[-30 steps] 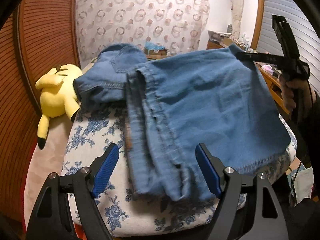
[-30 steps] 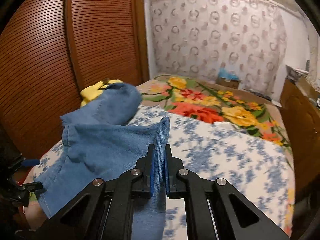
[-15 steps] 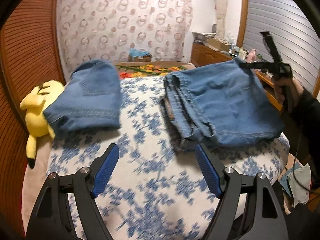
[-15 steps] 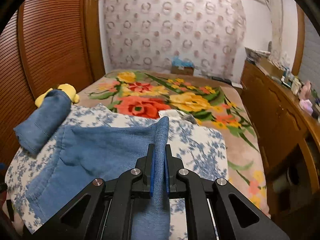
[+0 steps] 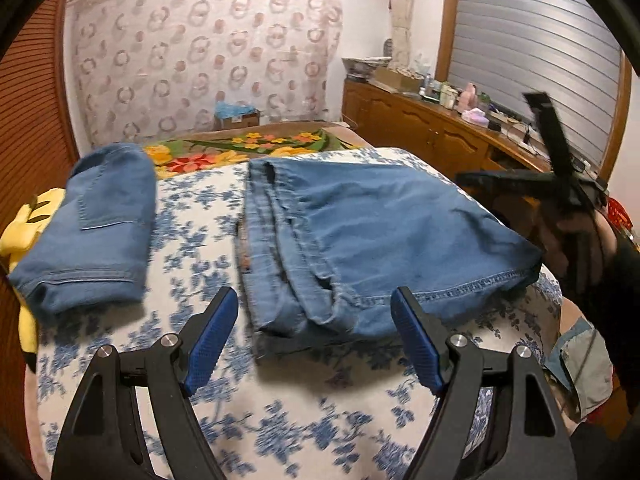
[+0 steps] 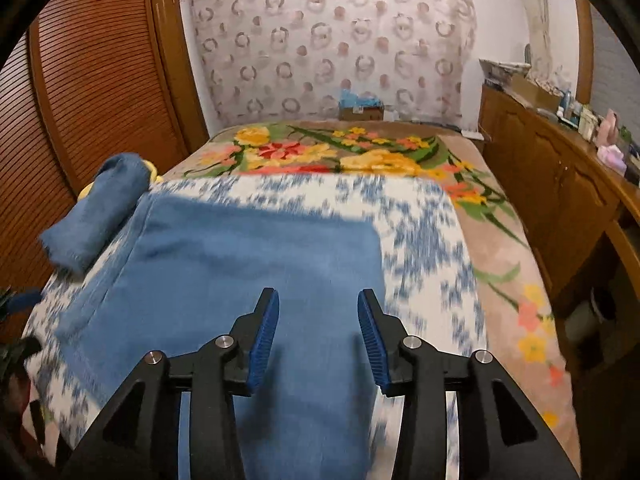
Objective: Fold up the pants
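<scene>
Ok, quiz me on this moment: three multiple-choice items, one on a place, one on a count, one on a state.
1. Where does the yellow plush toy lie?
A. on the wooden dresser
B. at the bed's edge, partly under the smaller folded blue denim piece
C. on the floral blanket

2. How many denim pieces lie on the blue-flowered white bedspread?
A. one
B. two
C. four

3. How is the right gripper?
A. open, above the larger folded blue jeans
B. clamped on cloth
C. holding the toy

B: the denim overlaps the toy. B: two bundles show in both views. A: its pads stand apart, having just been opening, cloth lying flat below.
</scene>
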`<state>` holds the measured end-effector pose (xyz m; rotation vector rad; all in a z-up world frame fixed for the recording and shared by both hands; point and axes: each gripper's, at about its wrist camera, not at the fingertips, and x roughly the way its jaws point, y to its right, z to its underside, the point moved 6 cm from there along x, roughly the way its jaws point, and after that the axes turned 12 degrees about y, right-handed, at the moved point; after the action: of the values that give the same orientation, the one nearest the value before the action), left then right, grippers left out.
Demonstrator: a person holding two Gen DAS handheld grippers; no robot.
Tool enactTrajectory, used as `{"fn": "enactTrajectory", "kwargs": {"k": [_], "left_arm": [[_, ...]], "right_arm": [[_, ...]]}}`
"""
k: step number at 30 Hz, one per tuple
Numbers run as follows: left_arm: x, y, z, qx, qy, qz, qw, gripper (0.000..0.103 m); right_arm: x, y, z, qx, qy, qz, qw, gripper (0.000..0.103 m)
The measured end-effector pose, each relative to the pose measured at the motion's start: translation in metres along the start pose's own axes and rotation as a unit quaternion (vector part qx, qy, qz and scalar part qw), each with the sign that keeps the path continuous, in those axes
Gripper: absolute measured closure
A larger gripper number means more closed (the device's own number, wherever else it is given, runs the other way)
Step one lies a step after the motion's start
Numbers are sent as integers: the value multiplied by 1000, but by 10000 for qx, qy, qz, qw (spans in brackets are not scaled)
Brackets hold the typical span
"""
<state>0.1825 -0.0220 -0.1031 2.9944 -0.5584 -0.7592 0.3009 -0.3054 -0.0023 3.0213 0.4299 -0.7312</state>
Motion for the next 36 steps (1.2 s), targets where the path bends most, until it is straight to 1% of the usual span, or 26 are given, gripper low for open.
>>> {"fn": "enactTrajectory", "kwargs": {"k": [2, 5, 8, 10, 14, 18, 22, 23, 25, 27, 30, 36], "left_arm": [[7, 7, 1, 9, -28, 56, 10000, 24], [15, 15, 1, 25, -70, 106, 9999, 24], [26, 21, 2, 31, -148, 113, 9998, 24], [31, 24, 1, 43, -182, 111, 9998, 24], [31, 32, -6, 48, -98, 145, 9998, 24], [30, 41, -19, 105, 50, 162, 9998, 24], [35, 54, -25, 234, 54, 237, 9994, 24], [37, 57, -26, 269, 41, 262, 9993, 24], [43, 64, -21, 348, -11, 334, 9988, 24], [52, 67, -12, 430, -199, 327, 9983, 24], [61, 68, 1, 446, -378, 302, 9978, 24], [65, 70, 8, 555, -437, 223, 9973, 24]], "right_arm": [[-17, 2, 9, 50, -21, 15, 10000, 57], [-35, 6, 21, 79, -80, 176, 9998, 52], [-47, 7, 33, 129, -198, 353, 9991, 52], [-55, 7, 38, 301, -234, 325, 9987, 52], [-62, 8, 40, 519, -213, 281, 9980, 52], [-65, 3, 48, 608, -260, 236, 9975, 52], [-66, 4, 51, 622, -273, 217, 9975, 52], [-67, 0, 59, 631, -259, 224, 9974, 52], [-64, -2, 61, 623, -262, 191, 9975, 52], [-61, -3, 61, 615, -270, 146, 9976, 52], [-57, -1, 66, 649, -268, 95, 9975, 52], [-58, -2, 71, 716, -204, 97, 9972, 52]]}}
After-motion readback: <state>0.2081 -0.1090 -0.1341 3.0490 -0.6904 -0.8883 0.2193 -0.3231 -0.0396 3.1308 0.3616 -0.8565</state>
